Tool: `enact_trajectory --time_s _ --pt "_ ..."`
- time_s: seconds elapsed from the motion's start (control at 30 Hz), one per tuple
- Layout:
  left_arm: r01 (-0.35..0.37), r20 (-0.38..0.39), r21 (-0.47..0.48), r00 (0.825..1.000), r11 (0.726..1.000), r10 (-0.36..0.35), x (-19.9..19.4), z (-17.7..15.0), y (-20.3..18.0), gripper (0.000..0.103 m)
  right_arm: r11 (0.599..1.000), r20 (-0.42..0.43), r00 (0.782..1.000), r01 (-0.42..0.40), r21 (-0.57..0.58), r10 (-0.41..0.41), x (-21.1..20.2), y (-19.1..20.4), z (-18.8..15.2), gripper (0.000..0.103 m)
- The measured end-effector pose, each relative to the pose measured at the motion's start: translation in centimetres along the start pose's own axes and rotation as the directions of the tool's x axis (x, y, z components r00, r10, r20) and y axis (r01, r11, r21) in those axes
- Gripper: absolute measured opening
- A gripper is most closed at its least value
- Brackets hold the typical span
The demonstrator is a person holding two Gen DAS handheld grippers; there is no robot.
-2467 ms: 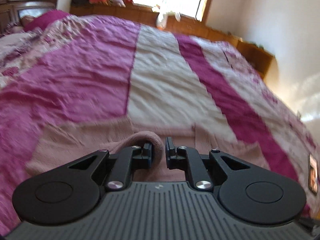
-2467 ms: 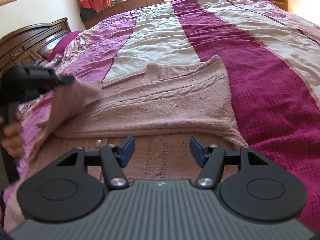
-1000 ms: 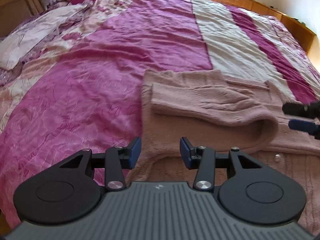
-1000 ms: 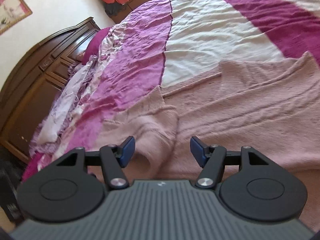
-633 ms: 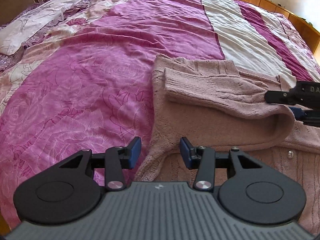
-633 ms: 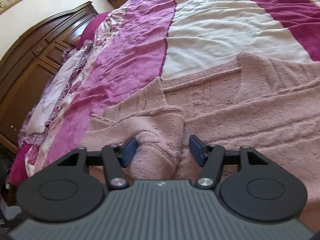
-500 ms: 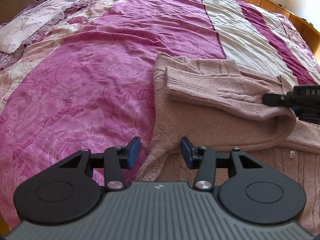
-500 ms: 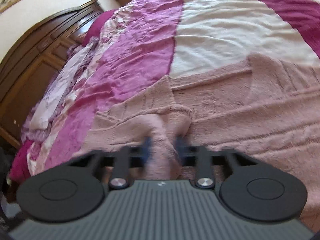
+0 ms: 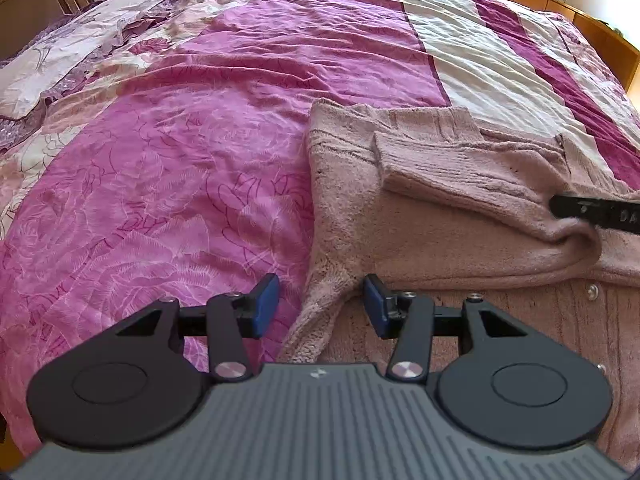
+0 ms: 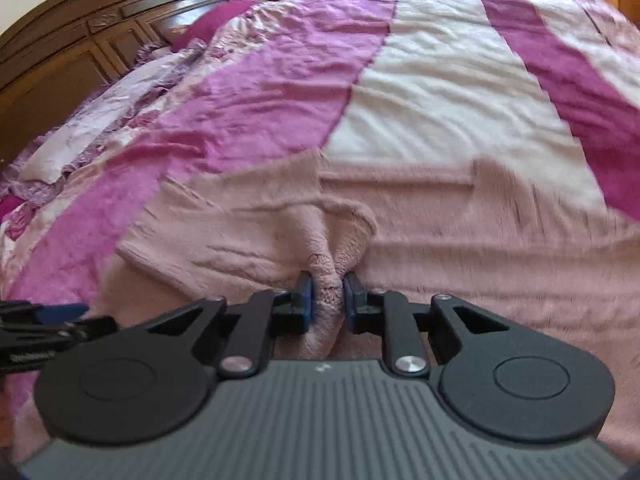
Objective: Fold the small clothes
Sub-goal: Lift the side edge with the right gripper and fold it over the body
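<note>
Two hand-held grippers, right hand-held gripper (image 10: 324,296) pinching pink cardigan (image 10: 460,248) sleeve, marked "DA", left hand-held gripper (image 9: 322,304) spread.

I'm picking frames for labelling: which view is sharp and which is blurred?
Left wrist view: sharp, with the bedspread creases and the sweater knit crisp. Right wrist view: motion-smeared across the sweater, though the right gripper itself stays clear.
</note>
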State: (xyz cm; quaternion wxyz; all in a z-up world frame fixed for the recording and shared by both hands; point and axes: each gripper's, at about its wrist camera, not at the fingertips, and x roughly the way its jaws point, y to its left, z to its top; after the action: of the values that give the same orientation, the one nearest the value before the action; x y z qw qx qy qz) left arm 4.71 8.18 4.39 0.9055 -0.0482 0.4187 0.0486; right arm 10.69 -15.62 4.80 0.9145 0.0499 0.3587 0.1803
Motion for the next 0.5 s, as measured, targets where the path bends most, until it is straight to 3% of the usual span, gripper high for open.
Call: enact_trajectory --time_s 0.13,0.27,0.37,0.5 --pt "0.000 -0.003 -0.001 1.000 1.000 0.000 -0.5 0.1 0.2 0.055 1.000 0.007 1.000 0.019 0.003 -0.019 -1.1 0.2 0.2 0.033" --pt "-0.008 0.011 0.001 1.000 1.000 0.008 -1.4 0.5 0.4 0.055 0.995 0.068 0.996 0.062 -0.074 -0.057 -3.0 2.3 1.0 0.051" --pt "-0.029 0.024 0.016 0.999 0.999 0.028 -2.1 0.8 0.4 0.055 0.992 0.095 0.995 0.025 -0.121 -0.014 -3.8 4.2 1.5 0.052" --pt "-0.059 0.030 0.020 0.998 0.998 0.058 -2.6 1.0 0.8 0.055 0.981 0.065 0.994 -0.080 -0.177 0.092 -3.0 7.0 1.8 0.052"
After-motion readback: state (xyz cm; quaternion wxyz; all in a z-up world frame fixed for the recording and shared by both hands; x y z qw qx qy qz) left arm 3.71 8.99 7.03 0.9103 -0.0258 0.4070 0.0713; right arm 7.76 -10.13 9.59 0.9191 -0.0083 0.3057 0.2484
